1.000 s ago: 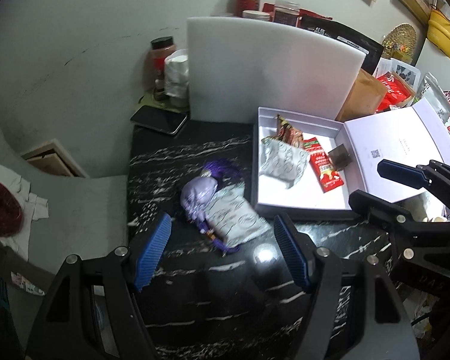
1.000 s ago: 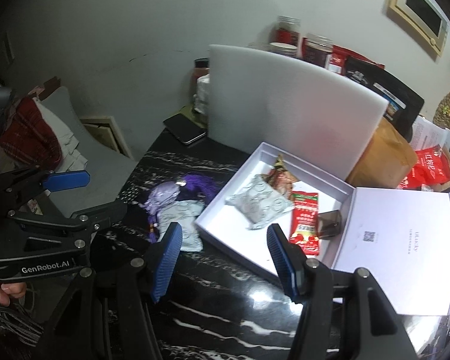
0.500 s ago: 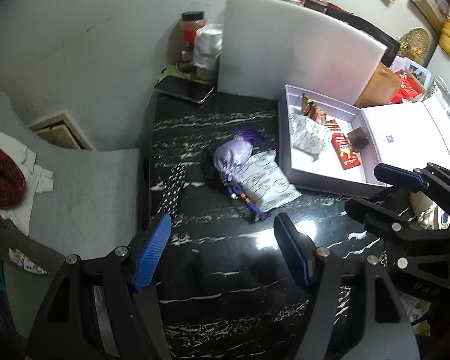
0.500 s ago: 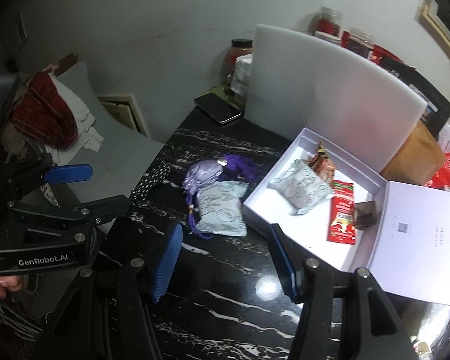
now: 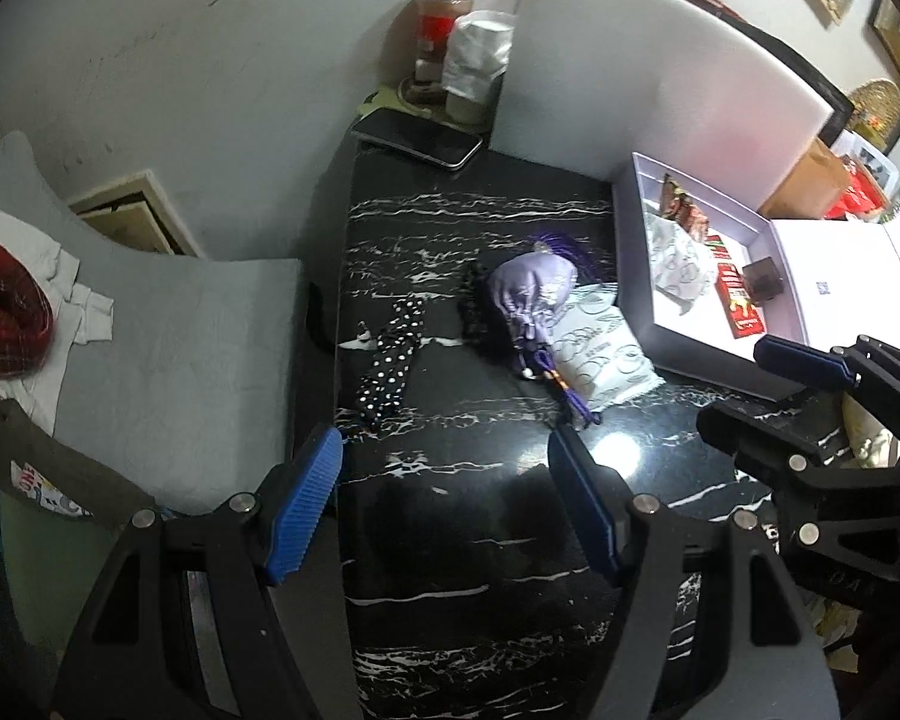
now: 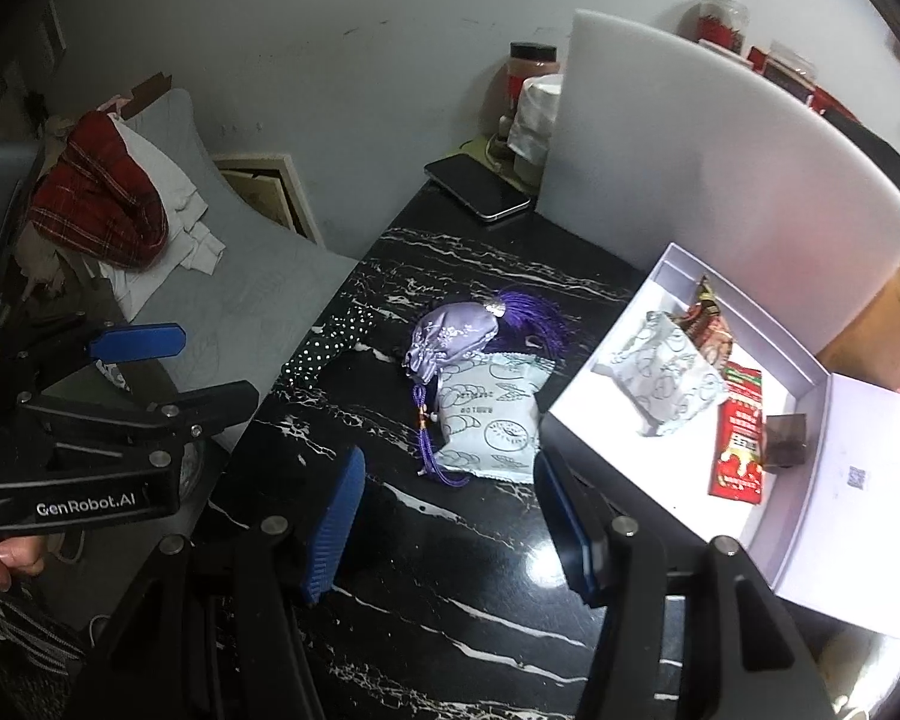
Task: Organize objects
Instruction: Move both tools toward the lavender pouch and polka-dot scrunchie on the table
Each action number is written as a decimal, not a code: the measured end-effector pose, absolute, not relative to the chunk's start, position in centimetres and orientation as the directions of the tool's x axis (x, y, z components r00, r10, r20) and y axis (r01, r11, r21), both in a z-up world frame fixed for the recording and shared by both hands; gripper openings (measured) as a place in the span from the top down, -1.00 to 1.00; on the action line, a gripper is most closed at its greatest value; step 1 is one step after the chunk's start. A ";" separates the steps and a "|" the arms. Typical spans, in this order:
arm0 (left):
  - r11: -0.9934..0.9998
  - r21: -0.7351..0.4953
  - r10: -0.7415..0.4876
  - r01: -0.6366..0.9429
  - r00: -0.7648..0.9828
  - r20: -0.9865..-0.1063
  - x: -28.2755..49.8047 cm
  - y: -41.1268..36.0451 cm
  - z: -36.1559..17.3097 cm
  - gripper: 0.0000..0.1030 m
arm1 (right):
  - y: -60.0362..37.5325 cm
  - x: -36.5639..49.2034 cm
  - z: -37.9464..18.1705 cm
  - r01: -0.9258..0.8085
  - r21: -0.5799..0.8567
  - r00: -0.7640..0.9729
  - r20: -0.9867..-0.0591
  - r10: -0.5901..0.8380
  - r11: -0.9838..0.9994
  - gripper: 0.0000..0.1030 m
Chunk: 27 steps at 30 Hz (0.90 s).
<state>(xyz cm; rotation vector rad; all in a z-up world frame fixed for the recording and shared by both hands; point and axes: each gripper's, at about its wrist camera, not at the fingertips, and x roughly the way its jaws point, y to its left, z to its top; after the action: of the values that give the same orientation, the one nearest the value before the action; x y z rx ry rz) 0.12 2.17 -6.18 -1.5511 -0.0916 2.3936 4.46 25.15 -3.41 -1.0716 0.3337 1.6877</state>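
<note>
Left wrist view: the left gripper (image 5: 444, 504) hovers above the black marbled desk (image 5: 450, 540), its blue fingers spread wide and empty. Beyond it a purple pouch (image 5: 531, 291) rests partly on a white packet (image 5: 600, 354), beside the open white box (image 5: 648, 324). The right gripper (image 6: 450, 516) likewise gapes empty, tilted down toward the packet.

A lilac drawstring pouch (image 5: 529, 291) with a purple tassel (image 6: 534, 315) lies on its side on the black marbled bench (image 5: 450, 540), overlapping a flat white patterned sachet (image 5: 600, 360). A black polka-dot cloth strip (image 5: 390, 372) lies nearby. Beside them an open white box (image 6: 798, 570) holds a second sachet (image 6: 663, 375), a red packet (image 6: 741, 444), a brown wrapper (image 6: 705, 315) and a small dark cube (image 6: 786, 441).
</note>
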 end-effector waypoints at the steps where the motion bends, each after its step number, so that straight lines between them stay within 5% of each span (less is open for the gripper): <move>1: -0.957 -0.210 0.272 -0.198 -0.376 -0.886 -0.2 2.0 -6.5 -0.36 | 25.5 4.4 -3.6 -0.873 -0.277 -0.036 -0.785 0.618 -0.403 -0.15; 27: -0.959 -0.229 0.268 -0.165 -0.272 -0.924 -10.2 1.2 -15.0 -0.36 | 36.1 2.9 -7.4 -0.892 -0.203 -0.058 -0.836 0.546 -0.405 -0.18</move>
<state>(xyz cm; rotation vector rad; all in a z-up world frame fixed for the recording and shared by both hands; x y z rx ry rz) -10.22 1.16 -15.02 -1.7024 -0.1265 2.3062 2.86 36.06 -7.39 -1.1007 0.4544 1.6899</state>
